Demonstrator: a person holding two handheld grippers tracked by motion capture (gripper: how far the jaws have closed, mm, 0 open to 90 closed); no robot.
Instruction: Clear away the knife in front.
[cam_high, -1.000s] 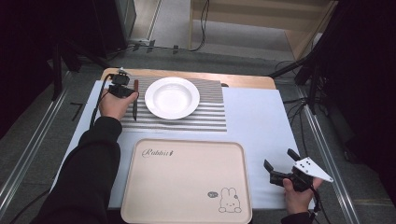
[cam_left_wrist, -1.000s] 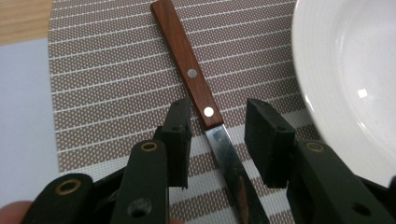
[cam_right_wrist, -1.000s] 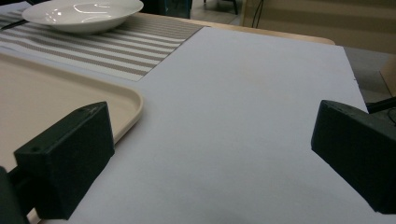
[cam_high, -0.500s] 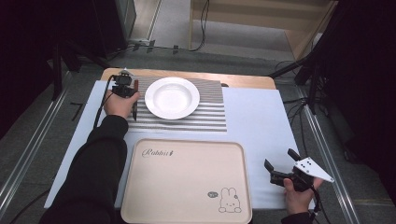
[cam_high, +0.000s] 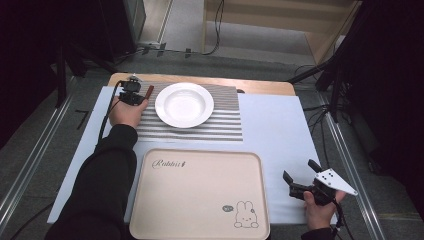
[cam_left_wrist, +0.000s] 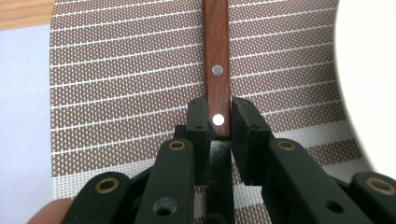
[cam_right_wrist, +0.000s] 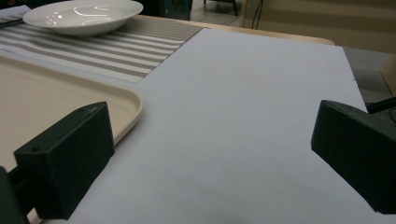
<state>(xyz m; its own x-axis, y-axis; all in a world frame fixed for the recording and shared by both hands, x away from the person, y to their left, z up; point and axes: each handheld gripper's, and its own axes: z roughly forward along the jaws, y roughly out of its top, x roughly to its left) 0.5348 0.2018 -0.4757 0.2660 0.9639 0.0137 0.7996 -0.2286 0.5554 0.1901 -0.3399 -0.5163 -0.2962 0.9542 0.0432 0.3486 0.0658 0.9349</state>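
**Left gripper clamps a wooden handle beside the plate; right gripper waits open**

Nearest the person, a beige tray (cam_high: 200, 192) with a rabbit drawing lies on the pale sheet (cam_high: 275, 125) that covers the table. Just right of the tray, at the near right corner of the sheet, the right gripper (cam_high: 300, 176) rests in the person's right hand (cam_high: 320, 207). Its jaws stand wide apart with nothing between them; in the right gripper view they frame bare sheet, with the tray's rounded corner (cam_right_wrist: 126, 100) at the left.

Beyond the tray, a brown-and-white striped placemat (cam_high: 220, 125) lies across the far part of the sheet, and a white plate (cam_high: 184, 104) sits on it. At the far left, the person's left arm in a dark sleeve (cam_high: 107, 175) reaches out to the placemat's left edge. There the left gripper (cam_left_wrist: 218, 122) is closed on the near end of a wooden handle (cam_left_wrist: 215, 56) with two metal rivets. The handle lies flat on the placemat, pointing away, just left of the plate and apart from it. What the far end of the handle carries cannot be made out.
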